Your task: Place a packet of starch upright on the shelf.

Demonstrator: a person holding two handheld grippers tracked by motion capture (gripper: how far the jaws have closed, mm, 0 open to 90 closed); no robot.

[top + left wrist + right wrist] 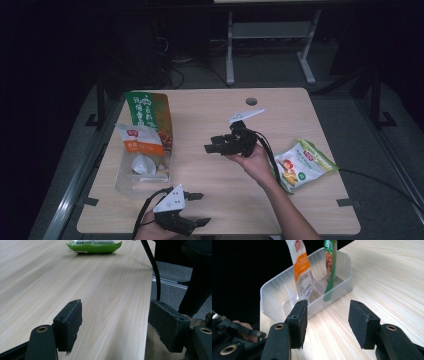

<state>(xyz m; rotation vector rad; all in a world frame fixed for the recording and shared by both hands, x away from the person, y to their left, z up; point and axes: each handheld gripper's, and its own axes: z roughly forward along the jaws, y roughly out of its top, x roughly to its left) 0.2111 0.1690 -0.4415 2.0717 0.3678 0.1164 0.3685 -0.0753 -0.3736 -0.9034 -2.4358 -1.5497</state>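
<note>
I observe my right gripper (212,146) mid-table, jaws parted and empty, facing the clear bin (142,172) at the table's left edge. My left gripper (199,208), near edge, gapes empty.

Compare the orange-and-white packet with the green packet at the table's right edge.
The orange-and-white packet stands upright in the clear bin; the green packet lies flat on the bare table. The first sits at the table's left side beside a taller green bag; the second lies alone at the right edge. The first is orange and white, the second green and white. Both are sealed food pouches.
</note>
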